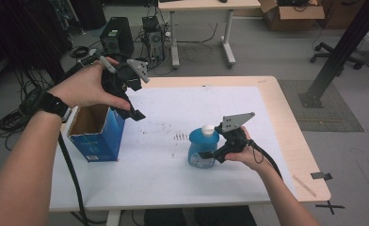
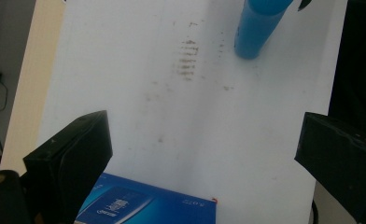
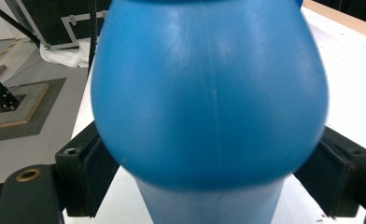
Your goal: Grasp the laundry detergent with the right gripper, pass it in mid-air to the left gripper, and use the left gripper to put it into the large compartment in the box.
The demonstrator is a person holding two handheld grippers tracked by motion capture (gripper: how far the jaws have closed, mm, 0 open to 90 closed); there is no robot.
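White paper covers the worktop (image 1: 182, 183). Right claw (image 1: 215, 154) is clamped on the round blue plastic bottle (image 1: 202, 148) standing mid-worktop; left claw (image 1: 132, 112) hangs spread above the open blue cardboard box (image 1: 98, 134). Likely next: lift the bottle into it.

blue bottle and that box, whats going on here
A person works at a white-topped table with a gripper in each hand. The right gripper has its jaws around the blue bottle, which stands upright on the table. The left gripper is open and empty, held in the air above the open blue box.
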